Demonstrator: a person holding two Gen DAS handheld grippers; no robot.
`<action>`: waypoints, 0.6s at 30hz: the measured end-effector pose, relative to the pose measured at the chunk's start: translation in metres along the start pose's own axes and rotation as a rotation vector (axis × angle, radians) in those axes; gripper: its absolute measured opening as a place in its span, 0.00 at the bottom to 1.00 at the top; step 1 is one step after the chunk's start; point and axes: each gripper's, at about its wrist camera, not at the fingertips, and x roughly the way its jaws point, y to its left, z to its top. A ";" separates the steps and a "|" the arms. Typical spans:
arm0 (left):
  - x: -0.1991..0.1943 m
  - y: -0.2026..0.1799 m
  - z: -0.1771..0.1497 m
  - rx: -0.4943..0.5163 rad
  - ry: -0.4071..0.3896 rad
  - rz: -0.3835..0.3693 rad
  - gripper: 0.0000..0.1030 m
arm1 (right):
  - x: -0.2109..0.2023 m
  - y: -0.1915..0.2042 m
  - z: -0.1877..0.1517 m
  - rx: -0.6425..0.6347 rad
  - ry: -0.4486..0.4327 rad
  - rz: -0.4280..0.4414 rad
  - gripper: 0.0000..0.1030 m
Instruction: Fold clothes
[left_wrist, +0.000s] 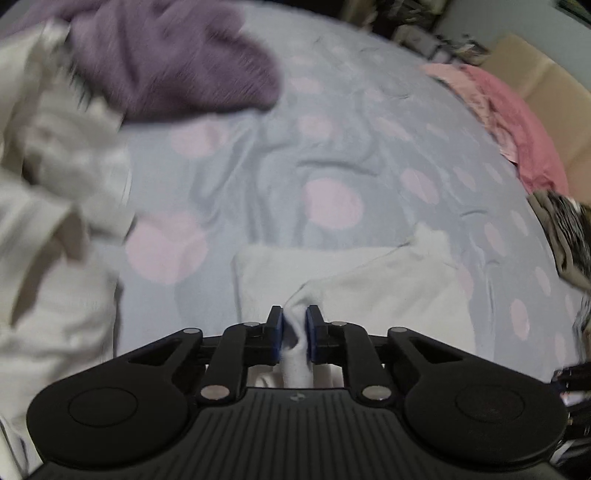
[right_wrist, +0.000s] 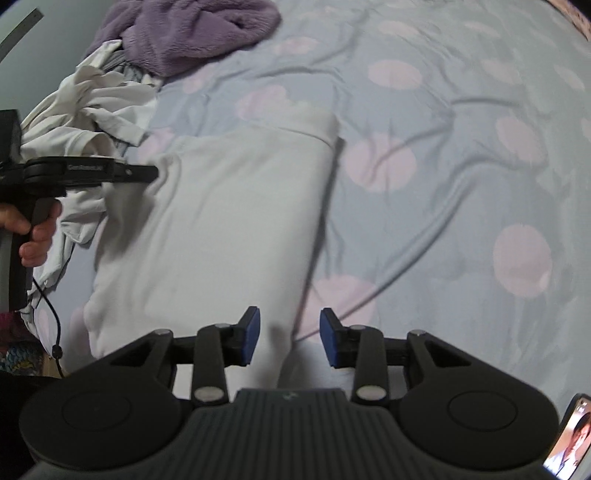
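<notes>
While a pinch of the white garment (left_wrist: 369, 284) is clamped between the blue pads of the left tool (left_wrist: 294, 328), whose jaws are almost fully closed on the fabric, the right tool (right_wrist: 290, 338) is held about half open, with a strip of the same white cloth seen between its pads but not pressed by them. The garment is spread, partly folded, on a pale blue bed sheet (right_wrist: 461, 177) dotted with pink. Only in the left wrist view are a pink garment (left_wrist: 517, 122) and a cardboard box (left_wrist: 535, 81) seen at the far edge of the bed. Only in the right wrist view are the hand (right_wrist: 35, 236) gripping the left tool's handle and a lit phone (right_wrist: 570, 443) shown. A purple fleece (right_wrist: 192, 29) and crumpled white clothes (right_wrist: 99, 107) are seen in both views
</notes>
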 end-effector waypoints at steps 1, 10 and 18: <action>-0.004 -0.009 -0.003 0.060 -0.025 0.002 0.10 | 0.001 -0.002 0.000 -0.001 0.005 -0.003 0.38; -0.014 -0.085 -0.043 0.432 -0.086 -0.092 0.10 | 0.015 -0.010 -0.001 0.002 0.063 0.009 0.38; 0.006 -0.105 -0.066 0.510 0.011 -0.057 0.10 | 0.016 0.002 -0.001 -0.018 -0.043 0.029 0.37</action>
